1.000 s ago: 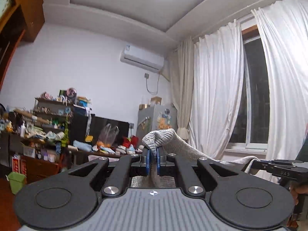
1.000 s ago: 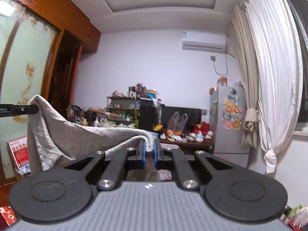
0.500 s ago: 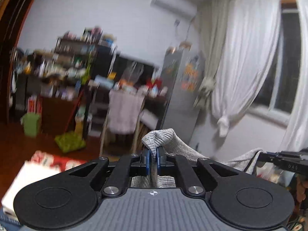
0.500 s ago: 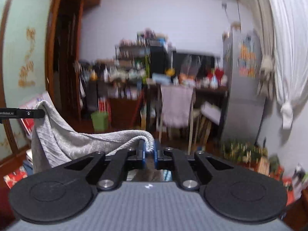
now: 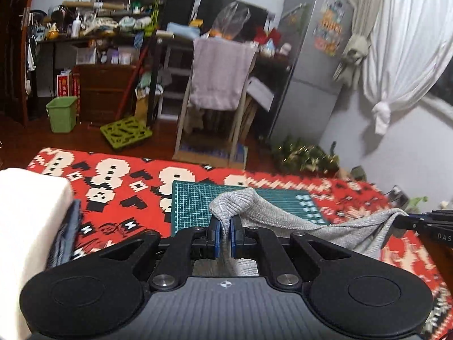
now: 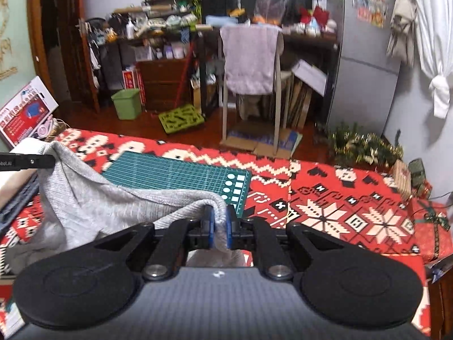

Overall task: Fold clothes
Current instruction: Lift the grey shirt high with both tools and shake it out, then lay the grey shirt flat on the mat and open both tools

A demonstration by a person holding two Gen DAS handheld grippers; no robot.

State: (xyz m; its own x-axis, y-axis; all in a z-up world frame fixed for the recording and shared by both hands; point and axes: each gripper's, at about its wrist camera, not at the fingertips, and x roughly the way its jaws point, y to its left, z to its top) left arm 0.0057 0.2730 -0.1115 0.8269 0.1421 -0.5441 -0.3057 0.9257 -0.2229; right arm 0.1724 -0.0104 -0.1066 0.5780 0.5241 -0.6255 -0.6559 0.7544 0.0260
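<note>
Left gripper [image 5: 224, 233] and right gripper [image 6: 218, 228] clamped on grey knit garment [image 6: 93, 198], slung above green mat [image 6: 181, 171]. Advised: even tension, level lowering, square to mat edges.

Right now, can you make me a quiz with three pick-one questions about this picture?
1. Where is the green mat?
A. on the red cloth
B. on the floor
C. on the chair

2. What colour is the knit being held?
A. blue
B. grey
C. yellow

3. What is the right tool doing?
A. open, empty
B. lying on the floor
C. shut on the knit

Answers: 1 A, red cloth surrounds the mat. 2 B, it is grey in both views. 3 C, its blue pads pinch the fabric; the left tool pinches it too.
</note>
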